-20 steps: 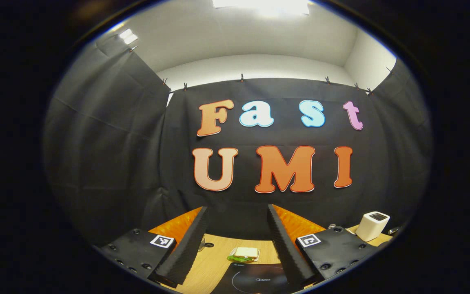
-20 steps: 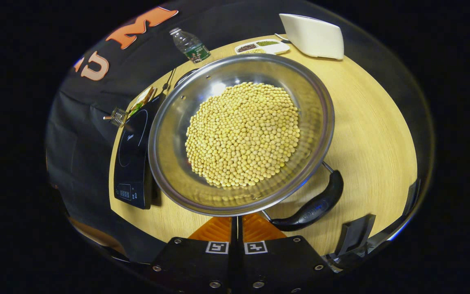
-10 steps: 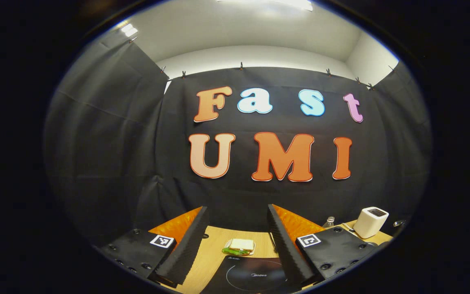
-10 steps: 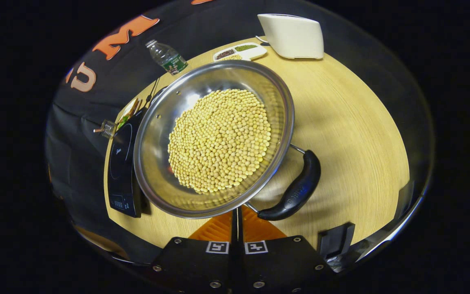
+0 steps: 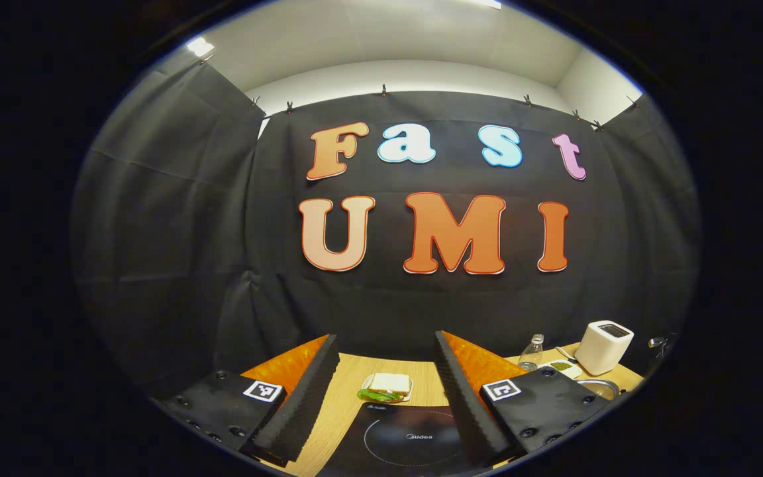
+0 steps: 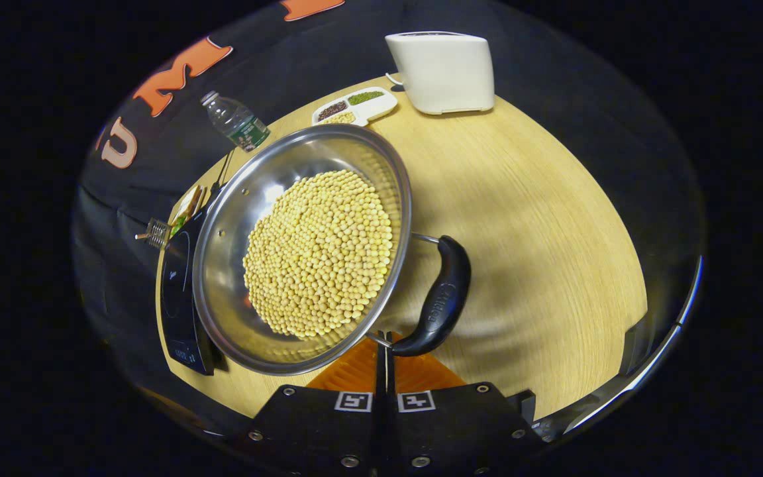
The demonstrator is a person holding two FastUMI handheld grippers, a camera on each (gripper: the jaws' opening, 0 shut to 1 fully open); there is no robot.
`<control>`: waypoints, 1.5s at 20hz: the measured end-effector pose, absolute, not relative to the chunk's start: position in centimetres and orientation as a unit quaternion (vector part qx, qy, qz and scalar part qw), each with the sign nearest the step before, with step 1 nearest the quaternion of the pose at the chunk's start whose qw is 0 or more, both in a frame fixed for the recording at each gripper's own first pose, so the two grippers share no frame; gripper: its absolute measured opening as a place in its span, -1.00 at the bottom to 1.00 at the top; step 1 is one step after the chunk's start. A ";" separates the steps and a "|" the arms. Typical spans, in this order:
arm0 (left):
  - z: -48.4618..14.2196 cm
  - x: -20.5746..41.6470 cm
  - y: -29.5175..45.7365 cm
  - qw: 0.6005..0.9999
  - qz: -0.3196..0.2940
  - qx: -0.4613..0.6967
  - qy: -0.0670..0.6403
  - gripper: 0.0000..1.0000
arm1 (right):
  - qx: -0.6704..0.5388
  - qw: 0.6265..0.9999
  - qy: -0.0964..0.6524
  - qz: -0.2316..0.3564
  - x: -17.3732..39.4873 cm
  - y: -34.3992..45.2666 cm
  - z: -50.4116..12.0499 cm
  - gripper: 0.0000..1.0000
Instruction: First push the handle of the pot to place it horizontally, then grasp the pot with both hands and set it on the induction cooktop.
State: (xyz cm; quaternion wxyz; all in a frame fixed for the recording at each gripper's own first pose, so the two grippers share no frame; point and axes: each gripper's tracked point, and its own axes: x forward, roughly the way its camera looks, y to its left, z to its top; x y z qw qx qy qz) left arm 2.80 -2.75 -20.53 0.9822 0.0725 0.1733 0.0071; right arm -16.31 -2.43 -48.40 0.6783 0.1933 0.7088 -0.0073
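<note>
Steel pot [image 6: 236,265], round yellow beans [image 6: 318,255]

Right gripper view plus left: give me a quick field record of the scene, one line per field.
pot: steel pot, on the wooden table, beside the cooktop
contents: yellow beans
handle: black handle, at the pot's near side
cooktop: black cooktop, bare in the left gripper view
right tongs: right tongs, shut, tips by the handle's end
left tongs: left tongs, open, above the cooktop
background: toaster, bottle, sandwich
</note>
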 end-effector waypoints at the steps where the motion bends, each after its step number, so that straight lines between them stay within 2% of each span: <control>1: -20.5 2.7 -2.8 0.982 0.007 0.074 0.173 0.90 | 0.192 0.682 0.706 -0.012 -15.9 -2.9 -48.6 -1.00; 15: -21.1 2.4 -2.7 0.980 0.014 0.092 0.178 0.90 | 0.140 0.728 0.667 -0.071 -9.4 -6.4 -50.4 -1.00; 30: -24.7 1.9 -5.3 0.973 -0.014 0.074 0.217 0.90 | 0.135 0.748 0.644 -0.091 -5.0 -7.8 -51.4 -1.00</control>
